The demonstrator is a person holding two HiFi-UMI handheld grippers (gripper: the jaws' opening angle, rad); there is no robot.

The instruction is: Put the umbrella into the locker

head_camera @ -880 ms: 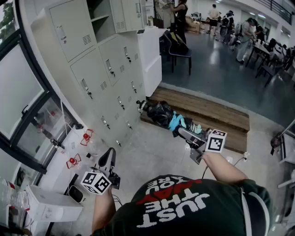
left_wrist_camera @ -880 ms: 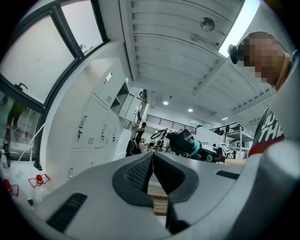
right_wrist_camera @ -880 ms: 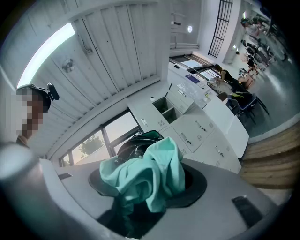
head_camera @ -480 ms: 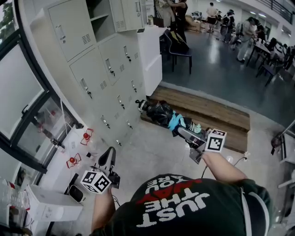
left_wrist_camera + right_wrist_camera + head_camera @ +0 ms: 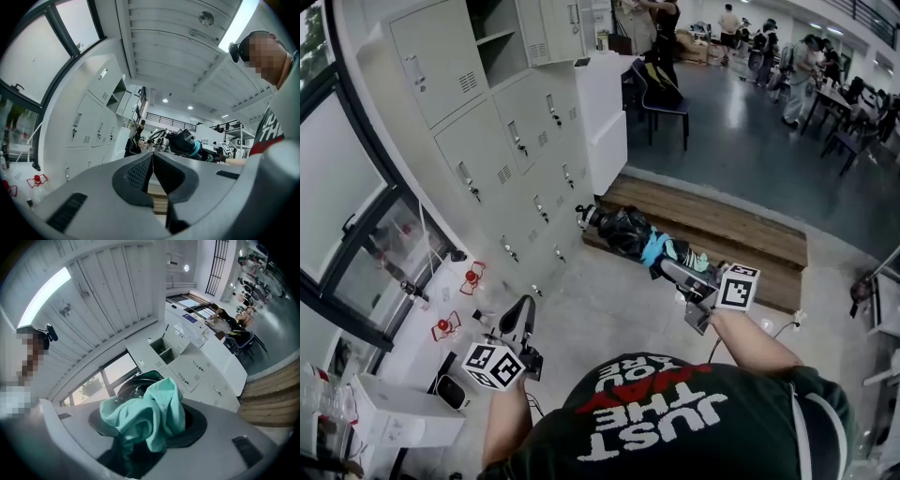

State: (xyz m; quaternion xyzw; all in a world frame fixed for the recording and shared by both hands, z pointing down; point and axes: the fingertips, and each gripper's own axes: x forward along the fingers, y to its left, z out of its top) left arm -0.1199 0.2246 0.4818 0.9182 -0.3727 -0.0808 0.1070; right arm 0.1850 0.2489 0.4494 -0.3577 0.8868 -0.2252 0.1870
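While your left tool (image 5: 522, 317) is pinched together and empty at lower left, your right tool (image 5: 673, 269) clamps the black-and-teal umbrella (image 5: 623, 230) mid-frame, near the lockers (image 5: 502, 141).

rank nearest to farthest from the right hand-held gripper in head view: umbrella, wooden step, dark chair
1. black folded umbrella with teal cloth, clamped in the right hand-held gripper
2. low wooden step, just beyond it
3. dark chair, far back
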